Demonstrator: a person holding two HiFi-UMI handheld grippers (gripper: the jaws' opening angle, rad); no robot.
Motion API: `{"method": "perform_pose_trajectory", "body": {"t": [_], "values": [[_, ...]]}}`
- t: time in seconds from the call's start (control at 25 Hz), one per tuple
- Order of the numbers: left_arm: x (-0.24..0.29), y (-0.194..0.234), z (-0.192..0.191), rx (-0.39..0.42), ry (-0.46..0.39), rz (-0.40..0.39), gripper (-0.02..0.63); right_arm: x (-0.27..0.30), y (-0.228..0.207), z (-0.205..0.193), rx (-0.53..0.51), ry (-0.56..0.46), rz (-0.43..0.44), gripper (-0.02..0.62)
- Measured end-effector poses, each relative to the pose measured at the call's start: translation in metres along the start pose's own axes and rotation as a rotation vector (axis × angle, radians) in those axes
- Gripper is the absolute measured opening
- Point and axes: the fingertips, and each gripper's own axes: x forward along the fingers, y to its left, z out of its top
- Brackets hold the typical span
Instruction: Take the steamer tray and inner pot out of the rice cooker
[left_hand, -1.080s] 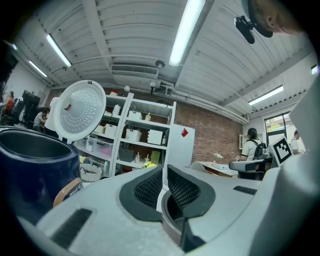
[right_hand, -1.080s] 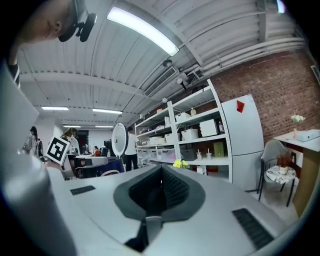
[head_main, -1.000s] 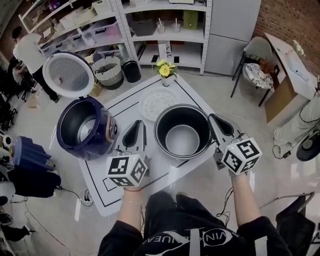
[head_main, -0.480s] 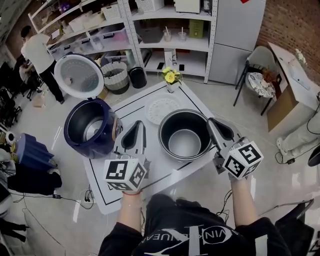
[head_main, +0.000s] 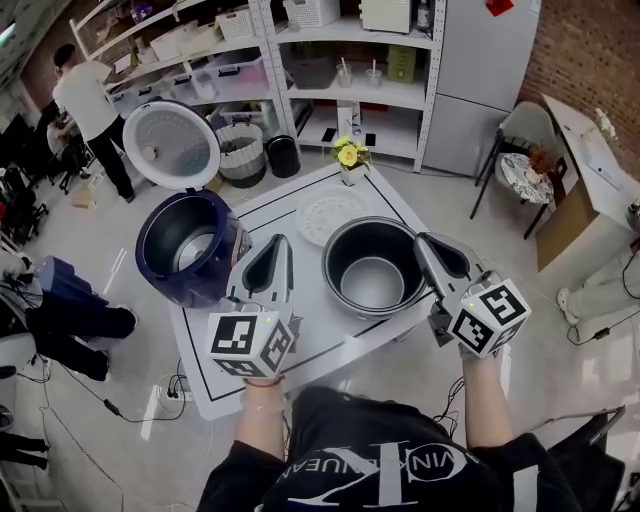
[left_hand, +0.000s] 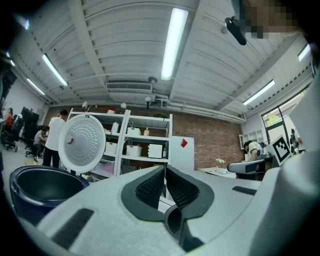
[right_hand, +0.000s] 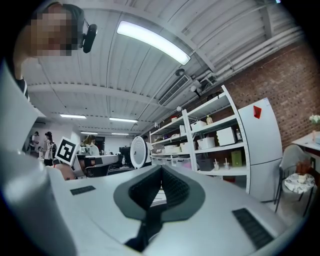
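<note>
**Fig. – Head view w/ both gripper views.** Navy rice cooker (head_main: 150, 270) stands at the 9 o'clock edge of the white table (head_main: 330, 340). Its round lid (head_main: 178, 145) is swung open toward 11 o'clock, so the cavity is open to view. The black inner pot (head_main: 340, 265) is out of the cooker and upright near the table's centre, at approx. 3 o'clock from the cooker. The white steamer tray (head_main: 322, 212) lies flat on the table just beside the pot, at the pot's 11 o'clock. A small vase of yellow flowers (head_main: 349, 158) sits at the table's 12 o'clock edge.

L gripper (head_main: 281, 241) is at the pot's 9 o'clock, betw. cooker and pot. Its jaws are closed tip to tip w/ nothing betw. the pads. R gripper (head_main: 421, 239) is at the pot's 3 o'clock. Its jaws are likewise fully closed and empty. Both point toward 12 o'clock. Neither gripper view shows pot or tray in the jaws.

Background: shelving (head_main: 330, 60) at 12 o'clock.
</note>
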Motion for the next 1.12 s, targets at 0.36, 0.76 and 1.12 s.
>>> {"method": "perform_pose_trajectory", "body": {"t": [0.36, 0.76, 1.12], "values": [[-0.013, 0.0, -0.001, -0.014, 0.01, 0.004, 0.011, -0.008, 0.008, -0.002, 0.001, -0.004, -0.004, -0.002], [-0.016, -0.003, -0.006, -0.025, 0.035, 0.003, 0.011, -0.013, 0.01, -0.004, 0.0, 0.004, -0.017, -0.002], [-0.014, -0.001, -0.01, -0.04, 0.042, 0.001, 0.011, -0.014, 0.01, -0.009, -0.014, 0.023, -0.019, -0.002]]}}
